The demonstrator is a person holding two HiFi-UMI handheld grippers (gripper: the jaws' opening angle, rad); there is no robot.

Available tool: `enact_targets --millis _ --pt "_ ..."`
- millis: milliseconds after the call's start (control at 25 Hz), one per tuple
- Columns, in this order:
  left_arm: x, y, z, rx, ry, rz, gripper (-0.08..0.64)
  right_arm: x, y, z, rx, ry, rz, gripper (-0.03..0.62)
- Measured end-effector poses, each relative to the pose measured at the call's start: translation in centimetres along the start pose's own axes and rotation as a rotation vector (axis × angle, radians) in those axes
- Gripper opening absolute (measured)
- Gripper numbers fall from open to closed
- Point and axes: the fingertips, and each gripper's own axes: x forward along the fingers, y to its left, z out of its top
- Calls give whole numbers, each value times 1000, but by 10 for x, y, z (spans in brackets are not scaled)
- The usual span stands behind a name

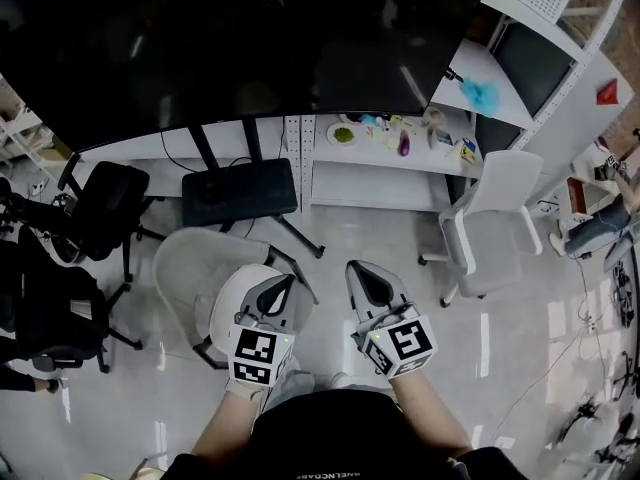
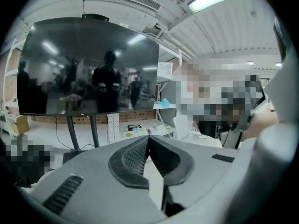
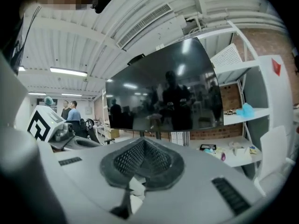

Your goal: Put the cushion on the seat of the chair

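Observation:
In the head view a light grey shell chair (image 1: 185, 263) stands on the floor just below and left of my hands. A pale round cushion (image 1: 226, 306) lies on its seat, partly hidden behind my left gripper. That left gripper (image 1: 283, 286) is held well above the chair, its jaws shut with nothing between them. My right gripper (image 1: 362, 273) hangs beside it over bare floor, also shut and empty. The left gripper view shows the closed left gripper (image 2: 148, 138) pointing at the big screen. The right gripper view shows the closed right gripper (image 3: 142, 141) doing the same.
A large dark screen (image 1: 230, 38) on a stand with a black base (image 1: 240, 190) is ahead. A white office chair (image 1: 490, 228) stands to the right, black chairs (image 1: 100, 208) to the left. White shelving (image 1: 400, 153) with small items runs behind. People stand far left in the right gripper view.

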Motion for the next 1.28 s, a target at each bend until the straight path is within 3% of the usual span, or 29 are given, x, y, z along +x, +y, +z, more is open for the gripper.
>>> enact_targets --millis 240,680,1280 --pt "-26 11 36 23 -88 71 12 5 19 37 -35 -80 80 8" --pt "-61 31 55 3 -143 172 12 13 50 57 -74 -107 189 8" --pt "-73 42 61 -23 -175 216 12 15 67 65 -133 -120 214 6"
